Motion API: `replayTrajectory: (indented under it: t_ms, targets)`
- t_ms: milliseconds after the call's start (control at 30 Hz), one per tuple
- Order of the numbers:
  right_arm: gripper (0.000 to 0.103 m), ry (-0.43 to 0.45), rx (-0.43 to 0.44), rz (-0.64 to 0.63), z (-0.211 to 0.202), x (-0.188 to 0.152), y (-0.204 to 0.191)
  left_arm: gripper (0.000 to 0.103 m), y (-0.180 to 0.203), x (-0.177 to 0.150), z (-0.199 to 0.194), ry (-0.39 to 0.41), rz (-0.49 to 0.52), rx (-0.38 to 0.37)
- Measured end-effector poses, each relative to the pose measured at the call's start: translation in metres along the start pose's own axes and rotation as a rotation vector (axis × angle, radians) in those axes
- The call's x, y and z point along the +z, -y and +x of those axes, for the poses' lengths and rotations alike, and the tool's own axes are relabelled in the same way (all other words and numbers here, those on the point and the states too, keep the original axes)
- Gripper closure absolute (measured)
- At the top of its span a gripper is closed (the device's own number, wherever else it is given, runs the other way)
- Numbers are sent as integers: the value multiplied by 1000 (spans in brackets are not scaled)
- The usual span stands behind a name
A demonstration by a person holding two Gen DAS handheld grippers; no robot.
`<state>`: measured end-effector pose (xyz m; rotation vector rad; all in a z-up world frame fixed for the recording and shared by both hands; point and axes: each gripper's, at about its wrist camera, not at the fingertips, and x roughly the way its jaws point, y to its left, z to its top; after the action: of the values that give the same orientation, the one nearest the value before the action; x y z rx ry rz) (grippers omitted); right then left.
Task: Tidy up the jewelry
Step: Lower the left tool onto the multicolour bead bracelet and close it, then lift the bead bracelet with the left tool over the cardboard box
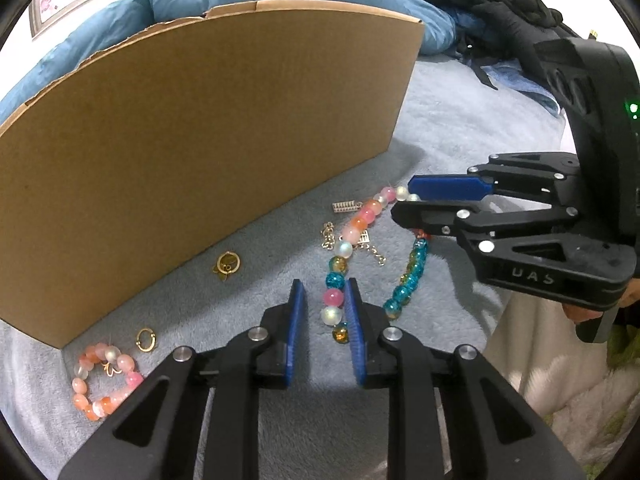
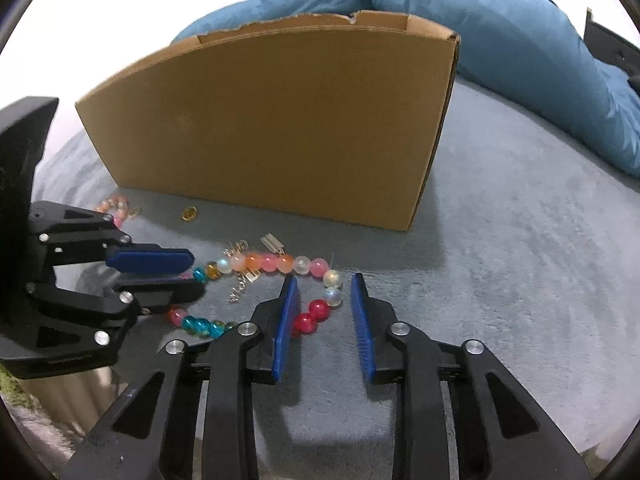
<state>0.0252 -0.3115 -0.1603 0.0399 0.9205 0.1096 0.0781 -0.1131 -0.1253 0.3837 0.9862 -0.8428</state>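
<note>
Left tongs: nearest the lens in the left wrist view; blue pads were set narrowly apart, straddling the near run of the bead necklace; a pink bead and a pale bead sat between the pads, but pad contact could not be confirmed, so no firm grip was counted.
Right tongs: set a little wider; red and pale beads at the other end of the strand lay between the pads with clear gaps on both sides; nothing was held.
Necklace place: strand was laid in a loose loop on the grey bed cover, in front of the cardboard box, near but apart from its wall.
Other jewelry: gold chain bits were tangled by the strand; a gold pendant ring and a small gold hoop lay just beside the box; a pink bead bracelet sat at the box corner.
Step in hand: judged as a two-ended pickup of the necklace, both tongs placed and not yet clamped.
Next move: both pads would need closing on beads, then an even lift so the strand stays taut and the chain bits are not dragged; box interior was hidden, so the drop spot could not be told.
</note>
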Motion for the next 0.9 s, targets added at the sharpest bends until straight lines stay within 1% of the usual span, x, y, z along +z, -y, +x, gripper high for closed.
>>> replayTrajectory:
  t_ms: [33,67,100,200,233,433,567,633,767,800,900]
  targets:
    - [81,-6,4,10,1,0,1,88,1,2,2,0,-1,2]
    - [83,-12,6,15,10,8,-8,91,1,2,2,1,-3,0]
    - [89,-15,7,19,11,10,-9,94,3,2,2,3,-5,0]
    - [92,-12,9,27,7,9,-6,94,4,4,0,12,-8,7]
    - [96,-9,10,28,5,9,-6,94,4,3,-1,15,-8,9]
    - [96,28,9,36,-20,4,-9,94,2,4,-20,49,-27,6]
    - [96,66,1,30,-41,-1,-18,94,6,3,-38,81,-28,9]
    - [96,83,-1,34,-51,-4,-15,94,9,4,-48,99,-27,10]
    - [96,130,-11,29,-77,-4,-23,94,14,3,-74,148,-29,15]
    - [96,139,-11,26,-77,-3,-22,94,15,4,-79,159,-31,15]
    - [96,184,-13,14,-91,7,-26,94,17,7,-102,205,-39,20]
